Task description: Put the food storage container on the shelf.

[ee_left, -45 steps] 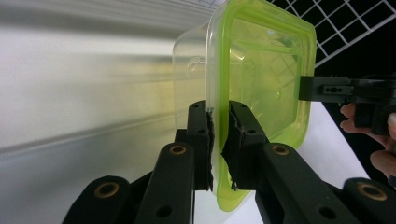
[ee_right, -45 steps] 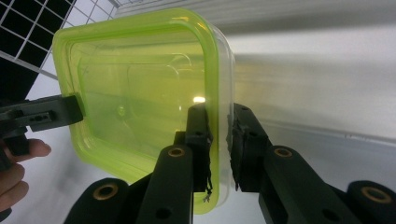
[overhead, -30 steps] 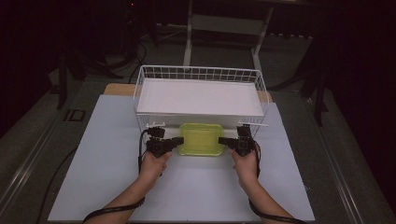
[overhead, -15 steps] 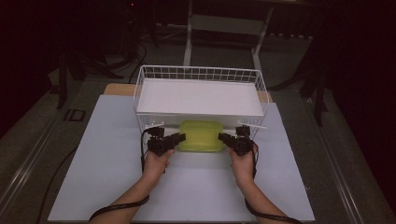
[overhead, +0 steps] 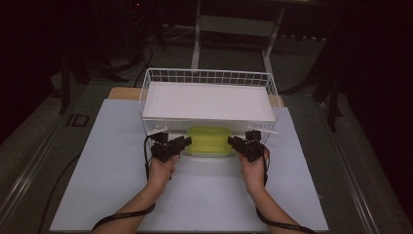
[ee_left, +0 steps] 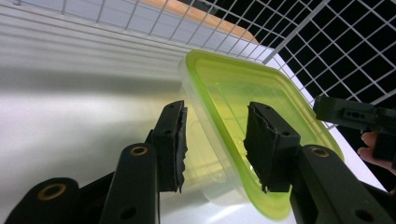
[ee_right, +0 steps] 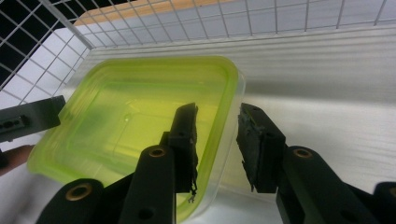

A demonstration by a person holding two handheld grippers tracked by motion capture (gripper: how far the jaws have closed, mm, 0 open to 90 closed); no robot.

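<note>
We are looking at a white surface [overhead: 112, 185] carrying a white wire basket [overhead: 209, 78], whose near edge is partly hiding a translucent, rounded yellow-green plastic container [overhead: 209, 141]. Our left claw [ee_left: 215, 140] and right claw [ee_right: 217, 140] are each straddling a container wall, jaws spread, not visibly pinching.

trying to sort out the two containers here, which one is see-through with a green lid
The small plastic box between the left gripper and right gripper: clear walls, yellow-green lid. The other, the wire basket behind it, is a white grid with an opaque white liner.
</note>
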